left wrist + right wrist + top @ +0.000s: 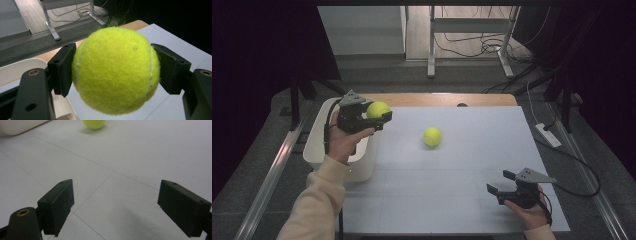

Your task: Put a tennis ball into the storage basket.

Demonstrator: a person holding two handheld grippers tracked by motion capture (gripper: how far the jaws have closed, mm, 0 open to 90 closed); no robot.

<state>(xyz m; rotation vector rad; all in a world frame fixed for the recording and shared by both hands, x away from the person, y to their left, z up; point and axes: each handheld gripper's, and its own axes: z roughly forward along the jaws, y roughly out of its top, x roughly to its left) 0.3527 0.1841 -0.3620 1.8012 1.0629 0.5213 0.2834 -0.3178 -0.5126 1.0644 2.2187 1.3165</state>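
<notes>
A yellow-green tennis ball is clamped between the two black jaws of my left gripper, held in the air beside the white bin at the table's left edge. A second tennis ball lies loose on the white table top near its middle. My right gripper rests low near the front right of the table, its jaws wide apart with nothing between them, pointing toward the loose ball.
The white bin hangs off the table's left side, just under and behind my left hand. A wooden strip runs along the table's far edge. Beyond it are metal frame legs and cables on the floor.
</notes>
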